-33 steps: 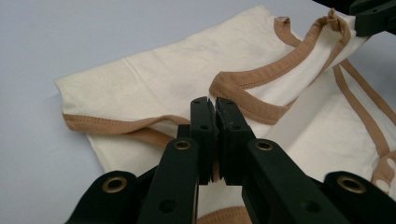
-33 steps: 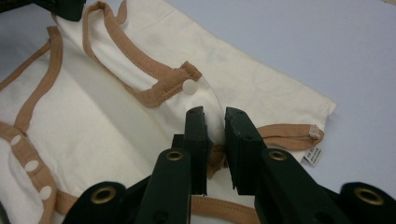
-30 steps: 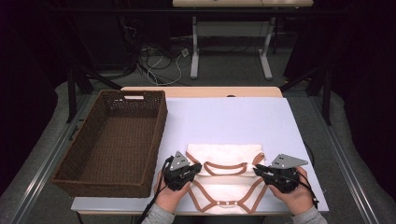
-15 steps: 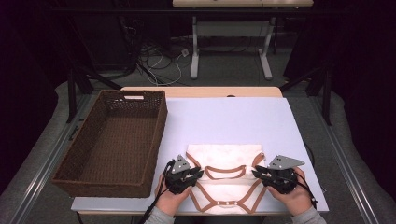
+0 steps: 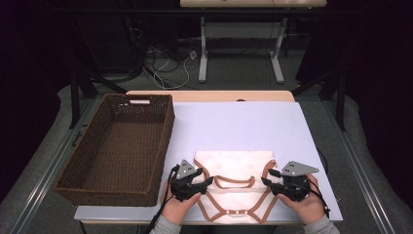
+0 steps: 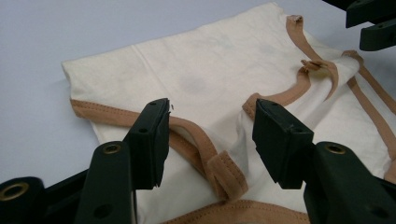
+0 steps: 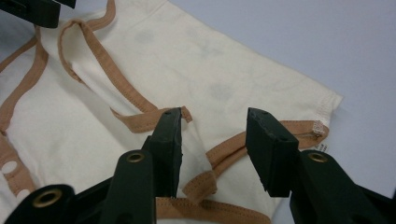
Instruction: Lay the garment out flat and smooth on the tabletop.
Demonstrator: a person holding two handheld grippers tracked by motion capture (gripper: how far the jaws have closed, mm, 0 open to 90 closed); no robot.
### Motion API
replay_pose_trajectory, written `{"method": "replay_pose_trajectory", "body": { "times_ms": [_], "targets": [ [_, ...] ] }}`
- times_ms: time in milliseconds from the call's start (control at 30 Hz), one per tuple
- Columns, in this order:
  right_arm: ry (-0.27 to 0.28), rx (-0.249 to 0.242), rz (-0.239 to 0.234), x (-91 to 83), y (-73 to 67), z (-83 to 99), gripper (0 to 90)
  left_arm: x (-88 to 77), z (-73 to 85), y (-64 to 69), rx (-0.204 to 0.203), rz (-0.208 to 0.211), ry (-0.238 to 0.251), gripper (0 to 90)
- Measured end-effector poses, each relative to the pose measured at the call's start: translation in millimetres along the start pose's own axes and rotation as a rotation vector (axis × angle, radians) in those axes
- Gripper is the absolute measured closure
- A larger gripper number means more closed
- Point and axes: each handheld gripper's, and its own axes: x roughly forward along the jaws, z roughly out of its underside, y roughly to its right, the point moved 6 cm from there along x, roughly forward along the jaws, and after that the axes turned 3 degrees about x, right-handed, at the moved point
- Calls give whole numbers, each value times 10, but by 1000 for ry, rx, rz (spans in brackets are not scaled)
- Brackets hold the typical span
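A cream baby bodysuit [image 5: 234, 168] with tan trim lies folded flat near the front edge of the white table top [image 5: 234, 122]. My left gripper [image 5: 206, 183] sits at the garment's left side and my right gripper [image 5: 267, 183] at its right side, each pointing inward. In the left gripper view the jaws of the left gripper [image 6: 210, 112] stand apart over a tan-edged fold of the bodysuit [image 6: 205, 70], pads not pressing it. The right gripper [image 7: 214, 116] likewise straddles a trimmed fold of the bodysuit [image 7: 177, 60]. Both pairs of jaws have just been opening.
A deep brown wicker basket [image 5: 168, 131] stands on the left of the table, close to my left hand. White table top stretches beyond the garment to a wooden edge [image 5: 209, 95]. Behind the table are desk legs [image 5: 203, 53] and cables on the floor.
Both grippers' jaws have spread apart and let go of the bodysuit's trimmed folds. The hands stay where they were and the garment lies as before.
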Motion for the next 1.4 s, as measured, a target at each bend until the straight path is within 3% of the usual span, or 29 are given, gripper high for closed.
{"method": "replay_pose_trajectory", "body": {
  "times_ms": [233,633,800,933,1067,1100,1267,1400],
  "targets": [
    [3,1,10,22,47,-30,513,20,-54,-68,-16,-36,-1,402],
    [23,-42,25,78,128,-135,461,103,-230,-229,-13,-39,-16,357],
    [22,-31,33,115,207,-204,422,146,-297,-285,3,-48,-25,345],
    [16,-31,15,154,186,-238,425,167,-323,-275,-2,-48,-16,341],
    [-2,-30,0,233,175,-238,470,187,-304,-274,27,-42,-43,364],
    [-13,-35,-4,246,169,-231,481,192,-306,-263,14,-40,-45,367],
    [-40,-32,-12,292,122,-175,520,179,-327,-260,10,-5,-56,402],
    [-78,-11,-39,325,91,-85,551,155,-271,-238,37,9,-82,439]
  ]
}}
